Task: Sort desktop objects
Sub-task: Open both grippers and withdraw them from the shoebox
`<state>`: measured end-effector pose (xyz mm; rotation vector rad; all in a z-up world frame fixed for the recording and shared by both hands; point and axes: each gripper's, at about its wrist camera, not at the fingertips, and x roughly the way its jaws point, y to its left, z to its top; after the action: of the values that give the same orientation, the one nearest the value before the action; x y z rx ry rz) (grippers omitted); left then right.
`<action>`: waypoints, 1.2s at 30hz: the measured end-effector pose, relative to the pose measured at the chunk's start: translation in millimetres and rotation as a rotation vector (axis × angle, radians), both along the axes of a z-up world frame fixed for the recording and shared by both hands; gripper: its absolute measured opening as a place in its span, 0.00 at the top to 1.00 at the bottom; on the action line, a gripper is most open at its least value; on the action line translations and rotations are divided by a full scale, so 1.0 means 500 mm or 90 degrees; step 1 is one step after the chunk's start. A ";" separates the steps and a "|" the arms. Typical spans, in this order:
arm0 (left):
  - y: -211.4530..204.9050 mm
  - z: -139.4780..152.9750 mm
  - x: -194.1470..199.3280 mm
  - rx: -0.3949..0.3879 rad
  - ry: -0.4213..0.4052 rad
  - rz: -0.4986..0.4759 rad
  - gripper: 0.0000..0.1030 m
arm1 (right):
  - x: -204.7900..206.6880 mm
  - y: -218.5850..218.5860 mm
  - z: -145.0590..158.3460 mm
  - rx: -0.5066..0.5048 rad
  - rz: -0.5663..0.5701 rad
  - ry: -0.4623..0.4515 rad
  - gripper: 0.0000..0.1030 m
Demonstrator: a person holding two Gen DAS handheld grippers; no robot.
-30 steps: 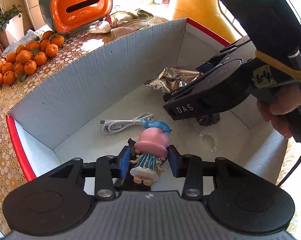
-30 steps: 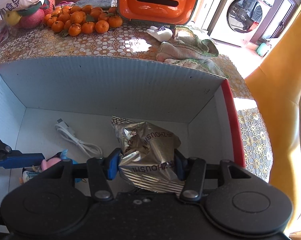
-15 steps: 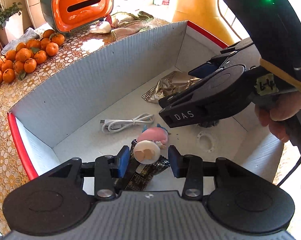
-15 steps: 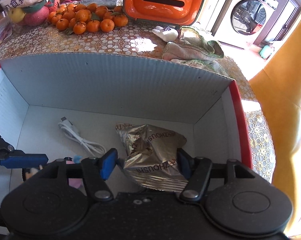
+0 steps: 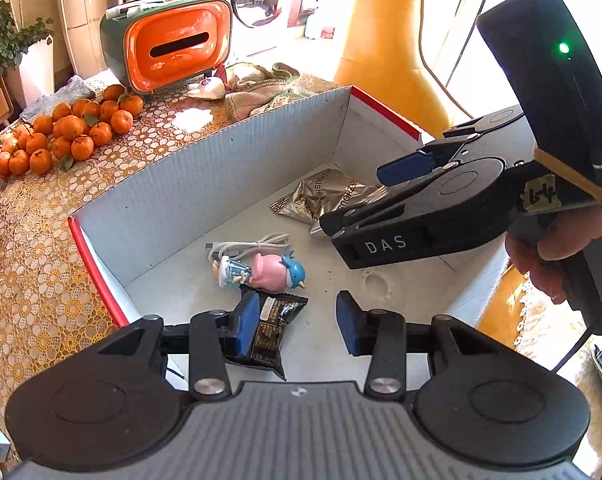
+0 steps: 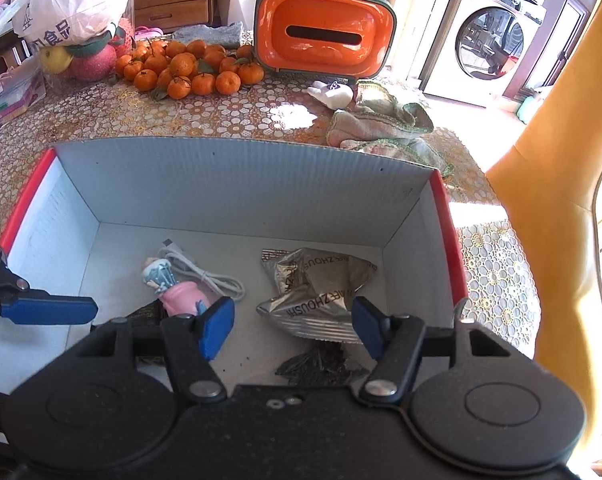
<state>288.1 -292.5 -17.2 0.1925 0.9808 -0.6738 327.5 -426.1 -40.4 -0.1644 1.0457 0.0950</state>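
While hidden rightward, black packet (image 5: 275, 330) shows leftward.

Your left claw (image 5: 297, 322) points steeply down, its jaws apart and empty. Your right claw (image 6: 291, 326) has just been opening, with nothing between its pads.

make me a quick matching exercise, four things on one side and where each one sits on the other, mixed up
Things:
1. silver foil packet
2. pink figurine
3. tangerines
4. orange tissue box

Places:
A. piled on the tablecloth outside the box
B. lying on its side next to the white cable
C. in the box, on the right wrist view's right side
D. upright on the table beyond the white box

Pairs: 1-C, 2-B, 3-A, 4-D
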 end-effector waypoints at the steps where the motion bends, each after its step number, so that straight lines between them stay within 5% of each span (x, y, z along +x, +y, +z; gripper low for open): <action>1: 0.005 0.007 -0.007 -0.003 -0.003 0.001 0.61 | -0.007 0.002 0.007 0.003 0.000 -0.004 0.37; 23: 0.162 0.105 -0.172 -0.049 -0.089 0.065 0.58 | -0.206 0.082 0.126 0.071 0.009 -0.107 0.37; 31: 0.237 0.129 -0.225 -0.065 -0.104 0.104 0.50 | -0.273 0.122 0.163 0.100 0.018 -0.150 0.36; 36: 0.276 0.144 -0.262 -0.068 -0.130 0.124 0.34 | -0.307 0.148 0.176 0.113 0.024 -0.171 0.33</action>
<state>157.0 -154.4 54.6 0.0685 0.7544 -0.5154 174.0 -351.8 47.4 -0.0343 0.7615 0.1932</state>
